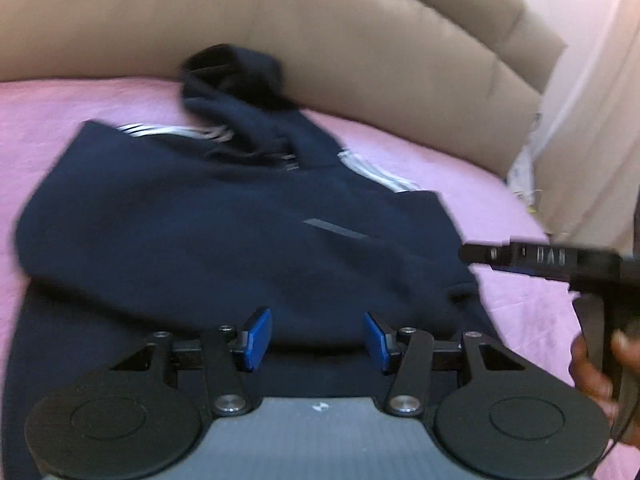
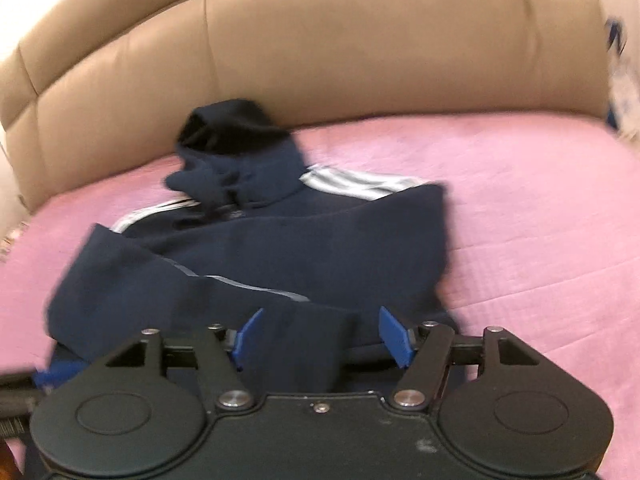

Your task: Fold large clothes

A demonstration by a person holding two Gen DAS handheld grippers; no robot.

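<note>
A navy hoodie [image 1: 200, 232] with white sleeve stripes lies on the pink bedspread [image 1: 48, 112], sleeves folded in over the body, hood bunched at the far end against the headboard. It also shows in the right wrist view [image 2: 304, 244]. My left gripper [image 1: 318, 338] is open and empty over the hoodie's near hem. My right gripper [image 2: 322, 334] is open and empty, with a folded part of the dark cloth lying between and below its blue pads [image 2: 394, 334]. The right gripper's body [image 1: 552, 260] shows at the right edge of the left wrist view, beside the hoodie's right side.
A tan padded headboard [image 2: 360, 52] curves behind the bed. Pink bedspread [image 2: 540, 220] stretches wide to the right of the hoodie. A pale curtain or wall [image 1: 592, 120] with some white clutter [image 1: 524, 176] stands at the bed's right edge.
</note>
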